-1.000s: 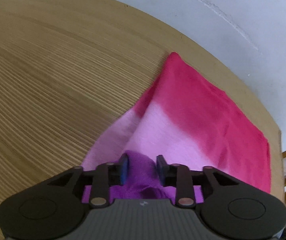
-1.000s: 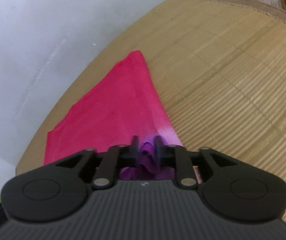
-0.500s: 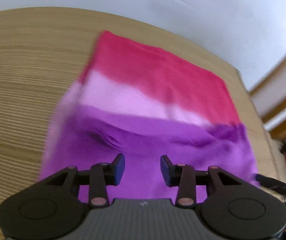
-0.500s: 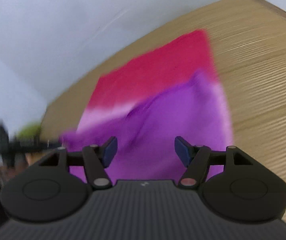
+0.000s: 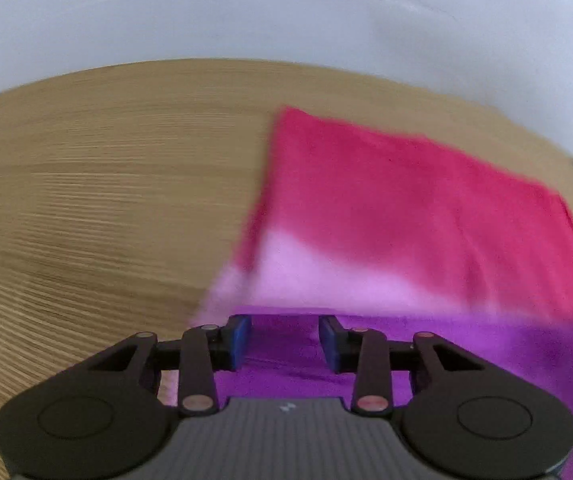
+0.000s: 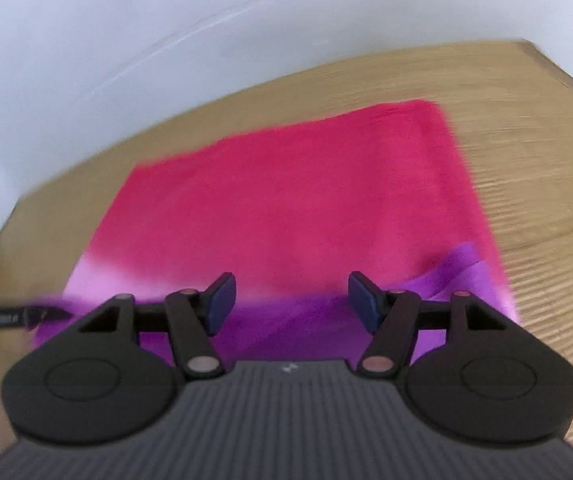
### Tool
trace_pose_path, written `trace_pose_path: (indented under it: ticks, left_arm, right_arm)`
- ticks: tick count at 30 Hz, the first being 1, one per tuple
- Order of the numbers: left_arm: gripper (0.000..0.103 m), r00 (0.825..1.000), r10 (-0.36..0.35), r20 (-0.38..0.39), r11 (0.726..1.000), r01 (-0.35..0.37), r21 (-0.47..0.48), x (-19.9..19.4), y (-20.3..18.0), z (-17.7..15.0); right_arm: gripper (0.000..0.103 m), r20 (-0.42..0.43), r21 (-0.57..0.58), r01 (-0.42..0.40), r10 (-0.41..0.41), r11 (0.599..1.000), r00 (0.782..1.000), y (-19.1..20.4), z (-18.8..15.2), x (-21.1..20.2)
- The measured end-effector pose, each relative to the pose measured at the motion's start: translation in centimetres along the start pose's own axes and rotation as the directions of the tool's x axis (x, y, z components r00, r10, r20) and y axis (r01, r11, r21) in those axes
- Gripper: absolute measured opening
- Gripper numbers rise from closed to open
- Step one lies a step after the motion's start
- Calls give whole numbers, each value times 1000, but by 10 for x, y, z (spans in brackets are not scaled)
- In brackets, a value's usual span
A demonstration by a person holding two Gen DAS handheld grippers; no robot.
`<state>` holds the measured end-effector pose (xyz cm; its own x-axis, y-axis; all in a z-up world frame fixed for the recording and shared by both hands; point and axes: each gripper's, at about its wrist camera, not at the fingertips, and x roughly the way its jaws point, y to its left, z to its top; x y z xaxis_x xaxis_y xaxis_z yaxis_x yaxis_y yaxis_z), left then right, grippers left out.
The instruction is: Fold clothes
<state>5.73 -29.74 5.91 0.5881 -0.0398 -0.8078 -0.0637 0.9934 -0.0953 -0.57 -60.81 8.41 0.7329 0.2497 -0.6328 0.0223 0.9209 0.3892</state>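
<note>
Cloth (image 5: 418, 216), dyed in bands of deep pink, pale pink and purple, lies spread flat on the wooden table (image 5: 98, 184), its pink far edge running along the table's back edge near the white wall (image 5: 286, 12), its purple band nearest the two grippers. Left gripper (image 5: 285, 342) hovers over the purple band near the cloth's left side; its jaws stand partly apart and are closing, with cloth beneath them but nothing pinched between the blue pads (image 5: 239, 340). Right gripper (image 6: 289, 302) sits over the same purple band further toward the cloth's right side, where a folded-over purple flap (image 6: 460, 270) lies against the pink; its jaws stand wide with nothing between them. Both grippers point down and forward across the cloth, so its bands run crosswise to them and the cloth's depth runs straight away from them toward the wall. I judge the next fold turns on this: each hand is already at its own end of the near edge, neither nearer than the other, though motion blur hides the exact hem.
</note>
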Motion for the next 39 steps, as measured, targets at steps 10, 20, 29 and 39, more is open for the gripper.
trace_pose_path:
  ticks: [10, 20, 29, 39]
  left_arm:
    - [42, 997, -70, -16, 992, 71, 100, -36, 24, -23]
    - [46, 895, -447, -16, 874, 432, -222, 12, 12, 43]
    - [52, 986, -165, 27, 984, 163, 70, -53, 35, 6]
    - [42, 978, -193, -85, 981, 191, -26, -50, 55, -114]
  right_arm:
    - [66, -153, -301, -210, 170, 930, 973, 52, -31, -28]
    - [64, -253, -369, -203, 113, 907, 961, 68, -46, 21]
    - [66, -52, -220, -102, 92, 970, 994, 51, -16, -5]
    - [64, -421, -540, -489, 284, 685, 862, 168, -50, 26]
